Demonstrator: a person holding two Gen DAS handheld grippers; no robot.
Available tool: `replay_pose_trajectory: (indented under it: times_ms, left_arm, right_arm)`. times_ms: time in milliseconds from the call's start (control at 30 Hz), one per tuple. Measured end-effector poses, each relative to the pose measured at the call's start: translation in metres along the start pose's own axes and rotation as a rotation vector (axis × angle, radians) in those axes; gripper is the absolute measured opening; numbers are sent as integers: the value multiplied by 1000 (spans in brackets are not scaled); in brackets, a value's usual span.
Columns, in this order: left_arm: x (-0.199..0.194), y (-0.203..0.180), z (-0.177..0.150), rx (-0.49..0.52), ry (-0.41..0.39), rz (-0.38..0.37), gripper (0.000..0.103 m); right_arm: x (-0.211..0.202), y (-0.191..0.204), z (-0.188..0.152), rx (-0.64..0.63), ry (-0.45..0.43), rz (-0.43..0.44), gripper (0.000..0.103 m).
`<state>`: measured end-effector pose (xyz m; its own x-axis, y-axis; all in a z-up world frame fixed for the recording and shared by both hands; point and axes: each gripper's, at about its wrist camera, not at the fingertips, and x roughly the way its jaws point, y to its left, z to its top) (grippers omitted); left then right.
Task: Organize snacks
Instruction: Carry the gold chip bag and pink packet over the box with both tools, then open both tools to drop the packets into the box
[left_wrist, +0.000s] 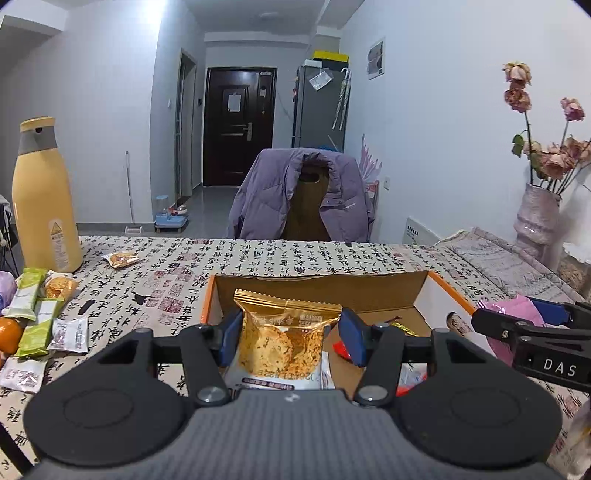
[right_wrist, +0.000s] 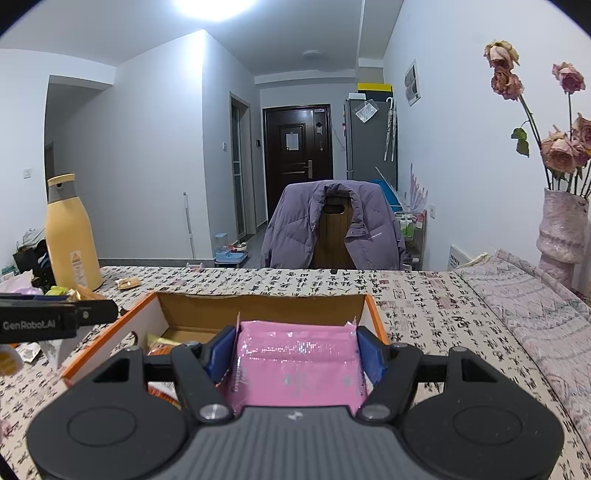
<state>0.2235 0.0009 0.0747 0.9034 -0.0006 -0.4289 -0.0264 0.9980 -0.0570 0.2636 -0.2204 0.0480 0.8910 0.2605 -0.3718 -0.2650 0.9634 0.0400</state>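
My left gripper (left_wrist: 290, 334) is shut on a gold-topped cracker packet (left_wrist: 284, 339), held over the near edge of an open cardboard box (left_wrist: 317, 284) with orange rims. My right gripper (right_wrist: 297, 350) is shut on a pink foil packet (right_wrist: 295, 365) above the same box (right_wrist: 258, 306). The right gripper (left_wrist: 532, 325) also shows at the right of the left wrist view, with its pink packet (left_wrist: 513, 310). The left gripper's side (right_wrist: 55, 319) shows at the left of the right wrist view. A few wrapped snacks (left_wrist: 347, 349) lie on the box floor.
Loose snacks (left_wrist: 40, 321) and an orange (left_wrist: 9, 334) lie on the table's left, with another cracker packet (left_wrist: 121, 258) near a tall yellow bottle (left_wrist: 42, 195). A vase of dried roses (right_wrist: 563, 229) stands at the right. A chair with a purple jacket (left_wrist: 301, 195) stands behind the table.
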Motion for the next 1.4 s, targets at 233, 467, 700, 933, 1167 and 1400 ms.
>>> replay_pose_trajectory:
  times_ms: [233, 467, 700, 933, 1167, 1400]
  left_arm:
    - [29, -1, 0, -23, 25, 29, 56]
    - [47, 2, -12, -10, 60, 38, 56]
    - [55, 3, -21, -11, 80, 10, 64]
    - [43, 10, -19, -56, 27, 7, 103]
    - [23, 8, -5, -66, -31, 3, 103]
    - [3, 5, 2, -65, -29, 13, 103]
  right_arm:
    - [30, 0, 3, 26, 4, 1, 68]
    - [50, -4, -12, 37, 39, 12, 68]
    - [58, -6, -19, 34, 76, 9, 75]
    - [53, -10, -20, 58, 59, 15, 103]
    - [41, -11, -10, 52, 40, 5, 103]
    - [11, -1, -2, 13, 22, -7, 103]
